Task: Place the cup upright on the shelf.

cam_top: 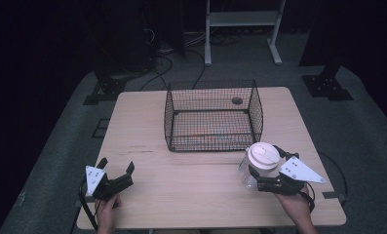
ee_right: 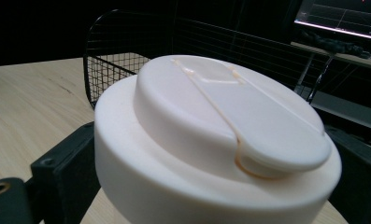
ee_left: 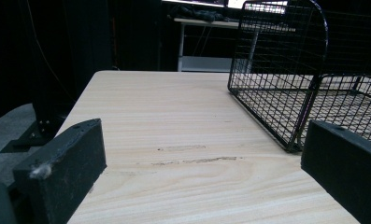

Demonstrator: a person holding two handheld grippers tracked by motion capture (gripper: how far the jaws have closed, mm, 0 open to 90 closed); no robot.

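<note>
One wire basket just beyond the gripped bottle — nothing between.

lid: cream | basket: black wire grid | table: pale woodgrain

the left gripper holds its two black jaws wide apart over the pale wooden table, nothing between them. a black wire-mesh basket stands on the table at the far right.
</note>
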